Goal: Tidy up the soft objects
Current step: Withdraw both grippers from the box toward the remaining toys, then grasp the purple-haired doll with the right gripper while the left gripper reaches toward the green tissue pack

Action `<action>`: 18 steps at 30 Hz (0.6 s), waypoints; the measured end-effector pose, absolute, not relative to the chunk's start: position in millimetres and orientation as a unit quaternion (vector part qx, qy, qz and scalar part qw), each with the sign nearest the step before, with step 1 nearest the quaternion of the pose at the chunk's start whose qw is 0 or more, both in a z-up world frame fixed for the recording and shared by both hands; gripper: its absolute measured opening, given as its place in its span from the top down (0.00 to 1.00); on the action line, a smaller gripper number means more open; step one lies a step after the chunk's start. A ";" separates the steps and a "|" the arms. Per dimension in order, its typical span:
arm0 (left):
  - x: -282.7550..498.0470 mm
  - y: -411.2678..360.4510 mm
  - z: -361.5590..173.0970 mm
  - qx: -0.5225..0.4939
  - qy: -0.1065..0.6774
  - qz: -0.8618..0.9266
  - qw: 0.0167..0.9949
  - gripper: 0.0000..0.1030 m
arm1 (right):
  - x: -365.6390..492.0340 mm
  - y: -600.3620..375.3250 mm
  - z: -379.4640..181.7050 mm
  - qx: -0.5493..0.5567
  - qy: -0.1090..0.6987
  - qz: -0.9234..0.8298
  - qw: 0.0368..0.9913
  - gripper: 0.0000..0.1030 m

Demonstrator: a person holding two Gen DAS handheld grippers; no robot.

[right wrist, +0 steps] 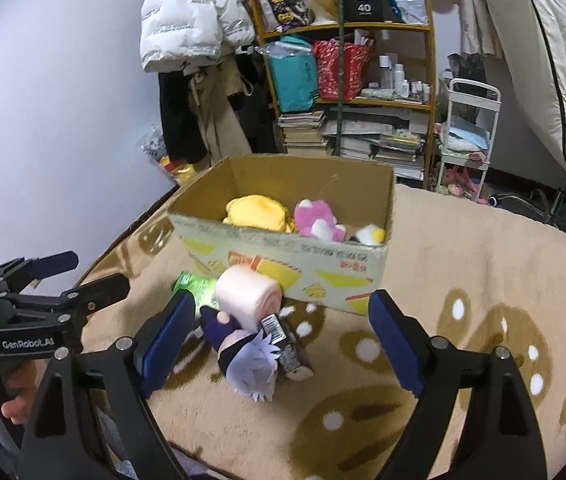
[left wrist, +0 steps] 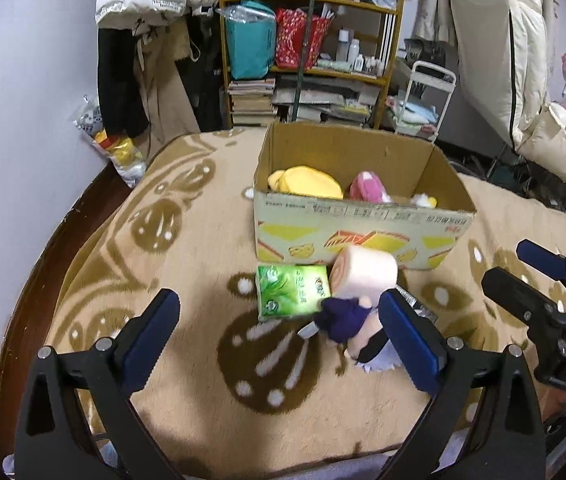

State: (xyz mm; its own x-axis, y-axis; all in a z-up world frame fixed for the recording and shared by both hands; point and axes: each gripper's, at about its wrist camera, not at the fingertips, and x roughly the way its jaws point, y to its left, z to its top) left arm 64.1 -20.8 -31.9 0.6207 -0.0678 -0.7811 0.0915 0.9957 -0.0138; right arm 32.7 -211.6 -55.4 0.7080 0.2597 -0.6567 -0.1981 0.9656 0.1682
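- I see the box (left wrist: 363, 236) on the patterned blanket (left wrist: 163, 380), at 12 o'clock from both grippers, open at the top.
- Already in it: a yellow plush (left wrist: 307, 182) at its 9 o'clock end, a pink plush (left wrist: 367, 186) in the middle, and a small white-and-yellow toy (right wrist: 371, 235) at the 3 o'clock end. I count that part as done.
- Left outside, huddled against the box's near wall: a green tissue pack (left wrist: 293, 290), a pink roll (left wrist: 365, 272) touching it at its 3 o'clock, a purple-and-white doll (right wrist: 243, 354) just below the roll, and a dark barcoded packet (right wrist: 283, 340) lying against the doll.
- My left gripper (left wrist: 279, 340) has its fingers spread wide and empty; the pack and doll lie ahead between them, untouched.
- My right gripper (right wrist: 279, 338) is likewise wide open, holding nothing, with the doll and packet lying between its fingers.
- My judgement: roughly halfway, with three items boxed and four to go.
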 end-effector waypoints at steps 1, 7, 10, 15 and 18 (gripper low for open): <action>66.0 -19.9 -34.6 0.014 0.439 -0.043 0.898 0.04 | 32.3 -209.1 -56.6 0.037 0.363 0.126 0.922 0.11; 86.0 -10.9 -53.6 -0.010 0.485 -0.050 0.873 0.04 | 36.8 -192.1 -72.1 0.005 0.384 0.141 0.913 0.29; 97.9 -7.8 -63.6 -0.021 0.506 -0.054 0.861 0.04 | 45.1 -184.1 -82.6 -0.007 0.400 0.153 0.903 0.36; 118.6 -7.9 -78.4 -0.023 0.533 -0.052 0.844 0.04 | 57.1 -174.3 -96.9 -0.014 0.414 0.167 0.895 0.36; 132.7 -8.3 -90.8 -0.023 0.554 -0.046 0.831 0.04 | 66.1 -168.5 -107.4 -0.018 0.425 0.177 0.888 0.36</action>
State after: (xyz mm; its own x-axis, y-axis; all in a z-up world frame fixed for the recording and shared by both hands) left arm 132.7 -8.3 -90.8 0.3816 -0.1014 -0.9188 0.0510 0.9948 -0.0886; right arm 66.0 -168.5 -107.4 0.5764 0.2993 -0.7604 -0.3294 0.9367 0.1190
